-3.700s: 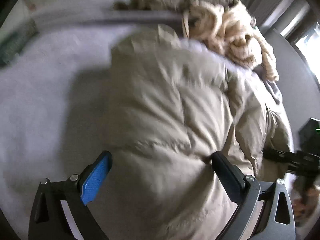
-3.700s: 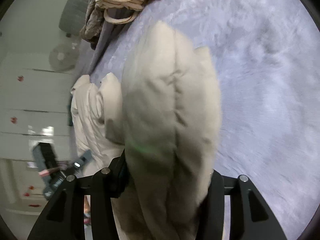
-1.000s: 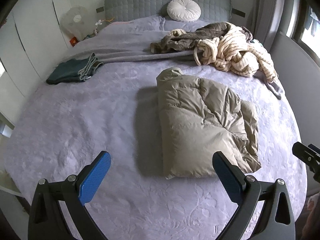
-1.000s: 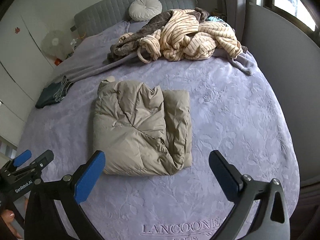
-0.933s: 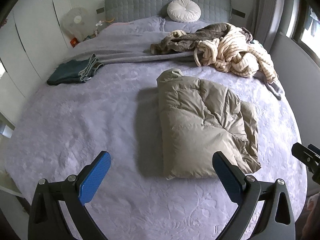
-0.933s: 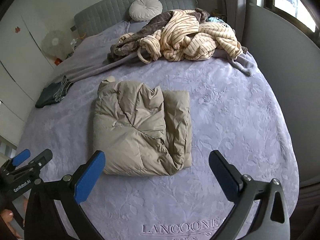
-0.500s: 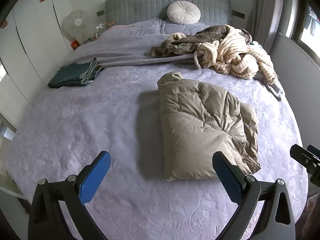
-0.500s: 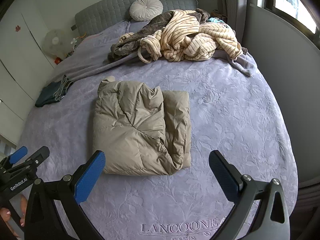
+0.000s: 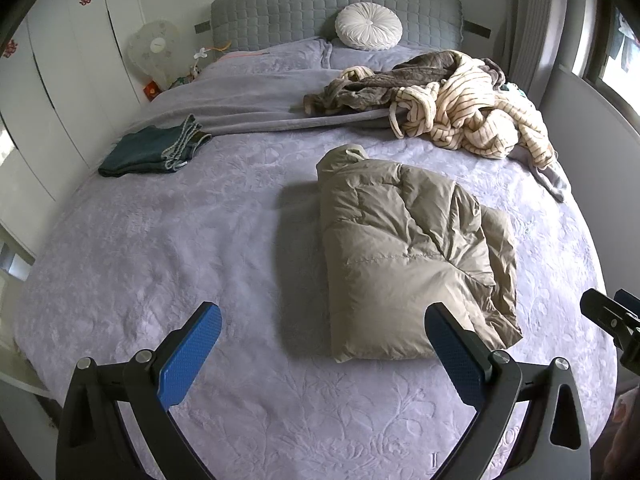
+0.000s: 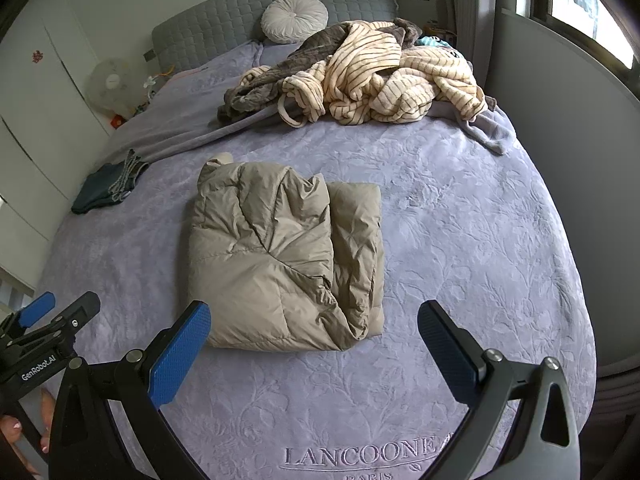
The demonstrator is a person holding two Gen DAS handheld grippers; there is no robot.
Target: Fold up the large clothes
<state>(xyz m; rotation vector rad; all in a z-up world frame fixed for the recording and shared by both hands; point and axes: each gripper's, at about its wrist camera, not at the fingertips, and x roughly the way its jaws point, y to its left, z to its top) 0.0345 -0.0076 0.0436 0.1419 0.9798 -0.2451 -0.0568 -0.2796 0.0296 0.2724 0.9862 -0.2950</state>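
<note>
Beige folded jacket (image 10: 280, 256), lengthwise toward headboard (image 10: 224, 20)

Beige puffer jacket (image 9: 408, 256), folded, flat mid-bed

Your widest free stretch is the bare lavender embossed bedspread (image 9: 168, 240) to the left of the folded beige puffer jacket (image 9: 404, 256), and the strip along the foot edge in front of it. To the jacket's right you have another bare band (image 10: 472, 240). Further back, the heap of cream striped and brown fleece robes (image 10: 360, 76) blocks the far right. The folded dark teal jeans (image 9: 154, 152) sit at the far left edge, well apart from the jacket.
</note>
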